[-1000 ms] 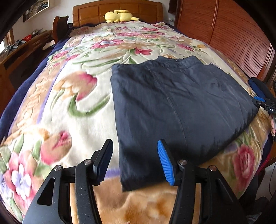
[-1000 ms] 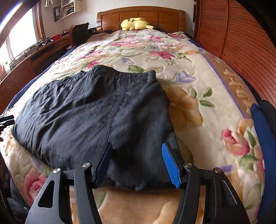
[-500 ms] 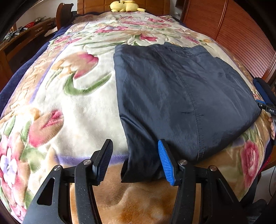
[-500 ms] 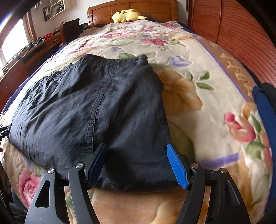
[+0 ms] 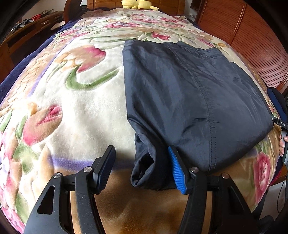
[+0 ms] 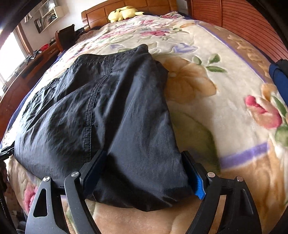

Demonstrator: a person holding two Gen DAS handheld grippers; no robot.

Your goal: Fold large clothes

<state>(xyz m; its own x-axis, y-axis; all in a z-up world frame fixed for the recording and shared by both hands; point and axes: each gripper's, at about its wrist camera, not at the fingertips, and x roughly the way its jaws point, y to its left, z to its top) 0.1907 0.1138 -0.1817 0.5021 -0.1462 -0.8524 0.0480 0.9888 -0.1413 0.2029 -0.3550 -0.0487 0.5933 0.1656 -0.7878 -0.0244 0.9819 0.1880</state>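
Note:
A dark navy garment (image 5: 180,93) lies folded flat on the floral blanket (image 5: 72,108); it also shows in the right wrist view (image 6: 100,111). My left gripper (image 5: 142,168) is open, its jaws astride the garment's near left corner, where the layers gape. My right gripper (image 6: 144,171) is open wide, its jaws astride the garment's near right corner, and the fabric fills the gap between them. In the left wrist view the right gripper's body and a hand show at the right edge (image 5: 282,126).
A yellow plush toy (image 5: 136,4) lies by the wooden headboard (image 6: 144,7). A slatted wooden wall (image 5: 261,45) runs along the right side. A blue cloth (image 6: 279,77) lies at the bed's right edge. A wooden desk (image 6: 27,72) stands on the left.
Both grippers have moved forward and down onto the near edge of the garment. The corners now sit between the open jaws. The right jaws are pushed into the fabric.

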